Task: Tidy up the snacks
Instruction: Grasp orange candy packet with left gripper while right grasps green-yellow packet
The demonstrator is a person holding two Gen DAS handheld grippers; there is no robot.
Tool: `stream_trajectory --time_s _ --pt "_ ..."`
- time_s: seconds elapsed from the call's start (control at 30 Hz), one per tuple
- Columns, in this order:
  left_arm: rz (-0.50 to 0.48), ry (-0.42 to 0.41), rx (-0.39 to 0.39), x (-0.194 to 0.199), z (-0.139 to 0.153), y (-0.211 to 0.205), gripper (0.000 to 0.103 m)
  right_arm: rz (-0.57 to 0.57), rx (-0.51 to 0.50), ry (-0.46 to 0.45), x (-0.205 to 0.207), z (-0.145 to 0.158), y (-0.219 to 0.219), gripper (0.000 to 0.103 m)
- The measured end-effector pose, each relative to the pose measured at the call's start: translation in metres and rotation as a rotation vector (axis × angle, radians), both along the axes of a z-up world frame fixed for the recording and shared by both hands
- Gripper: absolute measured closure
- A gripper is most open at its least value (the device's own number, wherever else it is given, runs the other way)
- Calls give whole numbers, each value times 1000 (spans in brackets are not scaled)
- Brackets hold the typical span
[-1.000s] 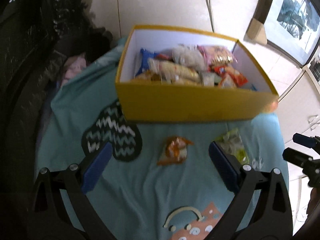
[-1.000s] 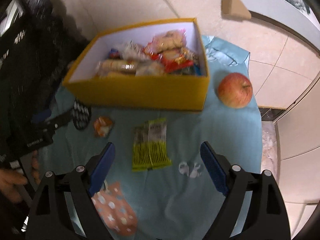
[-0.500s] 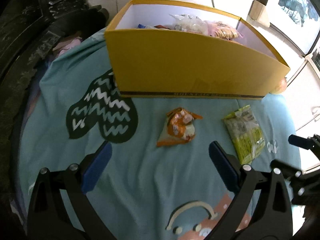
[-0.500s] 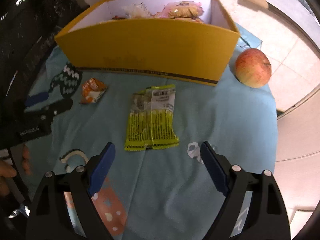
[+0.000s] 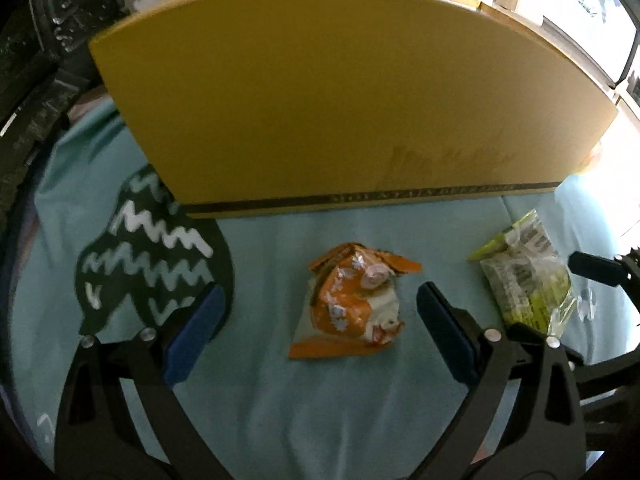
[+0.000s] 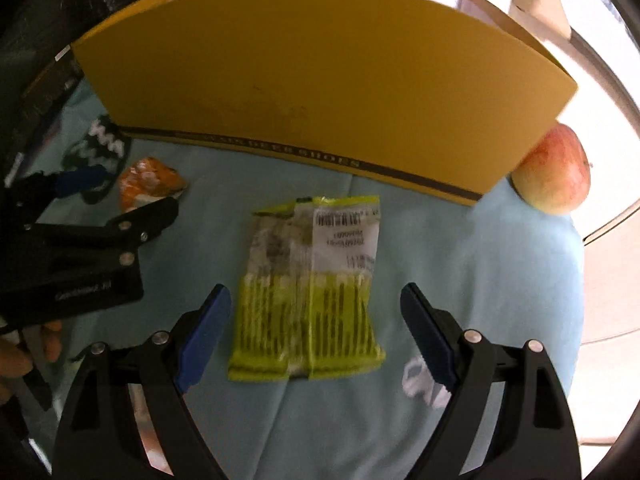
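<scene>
An orange snack packet (image 5: 352, 306) lies on the teal cloth, between the open fingers of my left gripper (image 5: 320, 320), low over the cloth. It also shows in the right wrist view (image 6: 146, 182). A green snack packet (image 6: 308, 292) lies flat between the open fingers of my right gripper (image 6: 316, 320); it also shows at the right of the left wrist view (image 5: 524, 276). The yellow box (image 5: 340, 88) stands just behind both packets; its contents are hidden by its near wall (image 6: 320, 68).
A red-yellow apple (image 6: 554, 172) rests at the box's right corner near the cloth's edge. A dark zigzag print (image 5: 148, 256) marks the cloth at left. Dark furniture stands at the far left. Pale floor tiles lie beyond the table.
Both grippers have come down and forward toward the cloth. The box's inside has dropped out of sight, and each packet now lies between its gripper's fingers.
</scene>
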State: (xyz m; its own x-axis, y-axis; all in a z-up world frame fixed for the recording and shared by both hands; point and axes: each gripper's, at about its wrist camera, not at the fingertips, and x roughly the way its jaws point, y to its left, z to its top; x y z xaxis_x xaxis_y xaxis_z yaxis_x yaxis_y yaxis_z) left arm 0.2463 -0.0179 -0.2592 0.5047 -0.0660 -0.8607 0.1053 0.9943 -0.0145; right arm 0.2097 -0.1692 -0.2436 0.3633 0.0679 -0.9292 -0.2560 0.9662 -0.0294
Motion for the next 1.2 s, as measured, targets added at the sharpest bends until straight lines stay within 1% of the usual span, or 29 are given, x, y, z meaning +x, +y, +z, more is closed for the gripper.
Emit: stream_trajectory --time_s 0.03,0.07,0.1,0.17,0.23,0.33,0.43,0.47,0.5,0.53,0.57,0.6,0.63,0.67,0.7,0.83,1.03,1.2 --pt "-5 14 4 1 -5 -1 5 3 -17 3 1 -5 3 14" --pt "-12 0 15 0 -6 -2 5 -6 -16 -10 2 -6 2 9" --pt "-18 -7 19 0 -6 -3 4 -32 -23 -9 3 -9 0 1" --pt "-21 -18 15 0 -7 -2 3 -77 46 16 5 -13 -11 1" --pt "-26 -24 17 -1 -8 -3 3 -58 24 -3 2 -12 -7 1" --pt "-25 -31 15 -2 -8 -2 4 -72 34 -8 -1 -11 -8 1" --pt "-43 -45 12 -6 -7 -5 11 -64 31 1 -1 -10 -8 1" --pt "-52 -49 12 -13 -6 -7 18 -65 36 7 0 -9 -9 1" --pt "-69 -54 13 -16 -4 -11 26 -67 38 4 0 -8 -9 3" --pt "-80 -55 15 -18 -4 -14 28 -62 42 -7 -2 -5 -9 10" --pt "-88 -56 14 -20 -3 -16 34 -50 44 -15 -3 -3 -7 16" --pt "-96 -57 11 -21 -2 -17 38 -20 49 -25 -6 1 -5 28" --pt "-106 -59 10 -23 -2 -19 41 -3 42 -28 -9 2 -1 34" --pt "-111 -62 11 -24 -1 -20 52 0 42 -24 -9 3 0 35" --pt "-113 -63 3 -25 0 -20 60 -7 55 -16 -8 3 -2 36" --pt "-101 -44 -43 -25 3 -15 62 -20 85 2 -9 7 -9 40" --pt "-97 -38 -33 -38 6 -14 63 -34 126 25 -16 12 -15 40" --pt "-95 -52 -26 -40 17 -8 63 -30 142 13 -26 20 -16 40"
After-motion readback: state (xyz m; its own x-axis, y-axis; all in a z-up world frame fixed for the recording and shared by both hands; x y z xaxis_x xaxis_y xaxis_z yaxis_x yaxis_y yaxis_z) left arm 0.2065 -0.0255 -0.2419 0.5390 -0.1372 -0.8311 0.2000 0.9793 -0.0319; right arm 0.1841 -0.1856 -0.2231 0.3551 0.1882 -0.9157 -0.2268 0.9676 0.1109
